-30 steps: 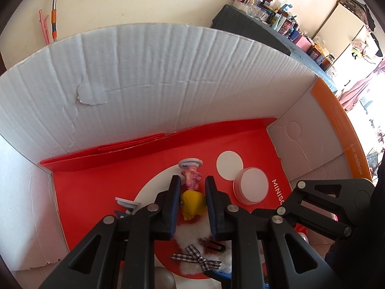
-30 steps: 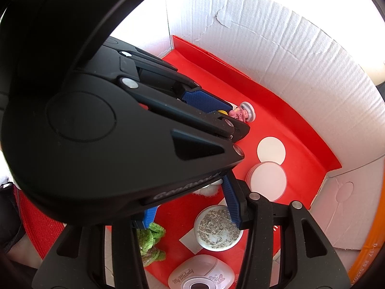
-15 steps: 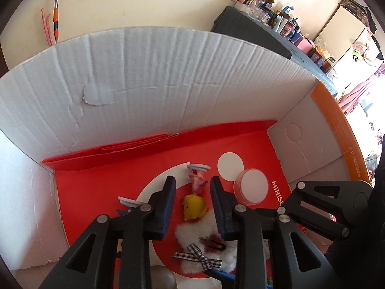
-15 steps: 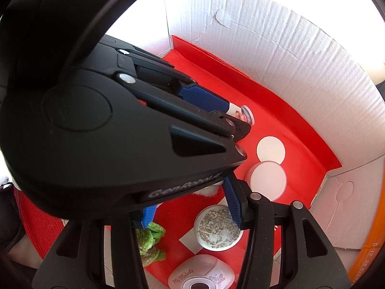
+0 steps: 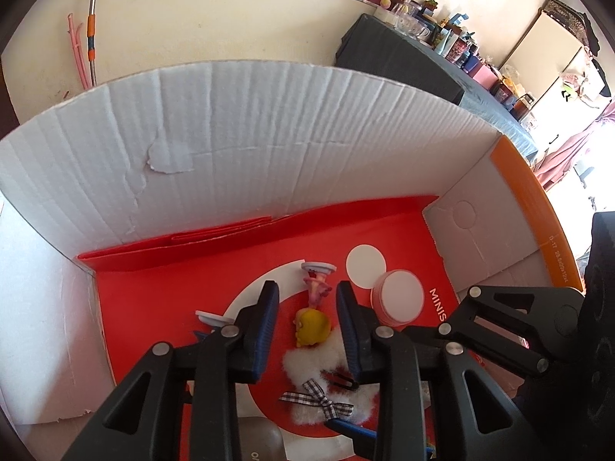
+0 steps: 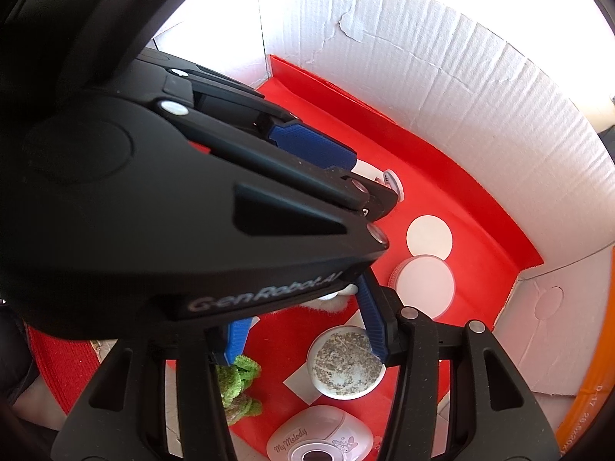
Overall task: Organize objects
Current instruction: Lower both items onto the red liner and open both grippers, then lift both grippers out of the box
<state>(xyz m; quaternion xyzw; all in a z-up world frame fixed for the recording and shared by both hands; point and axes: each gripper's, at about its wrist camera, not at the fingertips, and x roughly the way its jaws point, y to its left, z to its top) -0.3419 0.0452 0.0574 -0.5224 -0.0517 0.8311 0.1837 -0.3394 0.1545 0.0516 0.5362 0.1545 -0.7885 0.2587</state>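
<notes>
Released now, the little figurine (image 5: 313, 315) with the yellow head lies on the red liner (image 5: 153, 307) between the fingers of my left gripper (image 5: 307, 317), which a second ago were pinched on it and have since spread wide and drawn back. Neither blue pad touches it; it rests on its side, head towards me, its white round base (image 5: 318, 267) pointing at the far wall of the cardboard box (image 5: 269, 134). I judge this placement done, so that hand is free for the next piece.

My right gripper (image 6: 303, 340) also stands open and holds nothing, hovering above a white dish of grey granules (image 6: 346, 363), with a green knitted thing (image 6: 238, 384) near its left pad.

Around the figurine: a fluffy white hair clip with a checked bow (image 5: 326, 384) just beside the head, a pink-rimmed round tin (image 5: 398, 301) to the right, and another white-based figure (image 5: 213, 317) half hidden behind my left finger. A pink My Melody case (image 6: 319, 438) sits nearest me.
</notes>
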